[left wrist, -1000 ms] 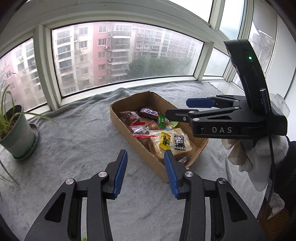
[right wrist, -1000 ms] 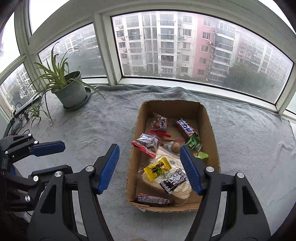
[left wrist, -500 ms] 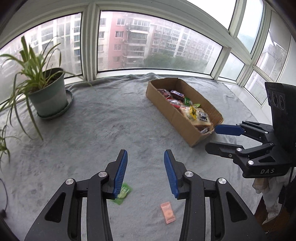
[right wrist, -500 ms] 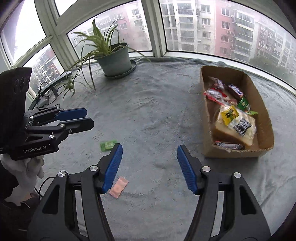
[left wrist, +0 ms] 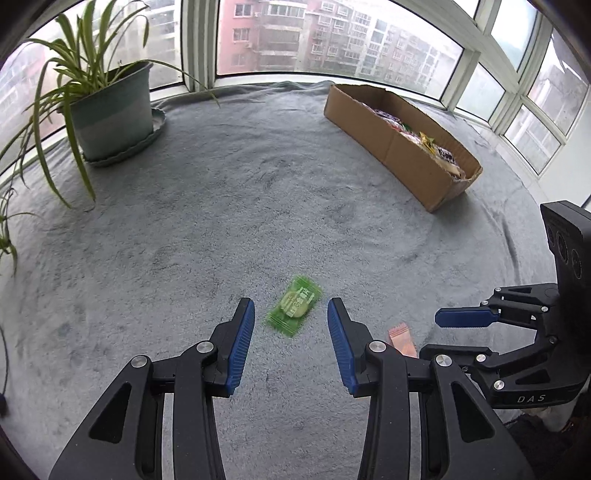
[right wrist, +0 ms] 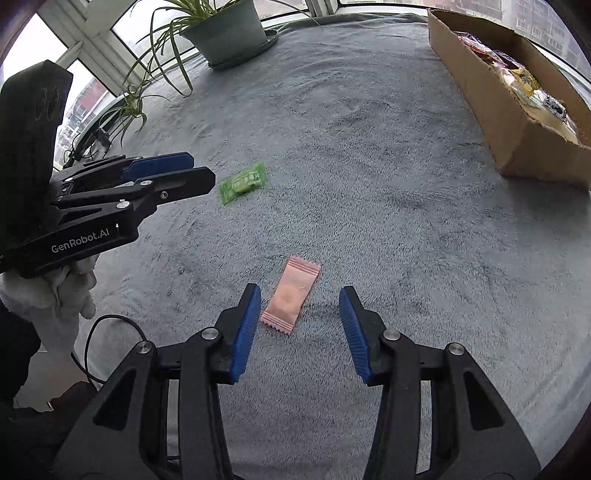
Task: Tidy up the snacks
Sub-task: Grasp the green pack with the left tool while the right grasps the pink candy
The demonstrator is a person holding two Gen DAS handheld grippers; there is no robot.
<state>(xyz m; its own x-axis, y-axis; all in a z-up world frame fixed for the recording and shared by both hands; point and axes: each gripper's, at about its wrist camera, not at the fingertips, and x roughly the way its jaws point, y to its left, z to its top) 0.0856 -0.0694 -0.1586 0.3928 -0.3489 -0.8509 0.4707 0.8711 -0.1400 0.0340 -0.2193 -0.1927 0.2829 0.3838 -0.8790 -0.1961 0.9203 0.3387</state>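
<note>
A green snack packet (left wrist: 294, 311) lies on the grey blanket just ahead of my open left gripper (left wrist: 291, 325); it also shows in the right wrist view (right wrist: 242, 182). A pink snack packet (right wrist: 291, 294) lies just ahead of my open right gripper (right wrist: 299, 310), and part of it shows in the left wrist view (left wrist: 402, 339). Both grippers are empty and low over the blanket. A cardboard box (left wrist: 406, 155) with several snacks in it stands at the far right; it also shows in the right wrist view (right wrist: 517, 110).
A potted spider plant (left wrist: 110, 110) on a saucer stands at the far left by the windows, also in the right wrist view (right wrist: 229, 29). A black cable (right wrist: 107, 332) hangs at the blanket's near left edge. Window frames ring the surface.
Both grippers have drawn back from the box and dropped low towards the two loose packets, which now lie just ahead of the open fingers. Both stayed open and empty.
</note>
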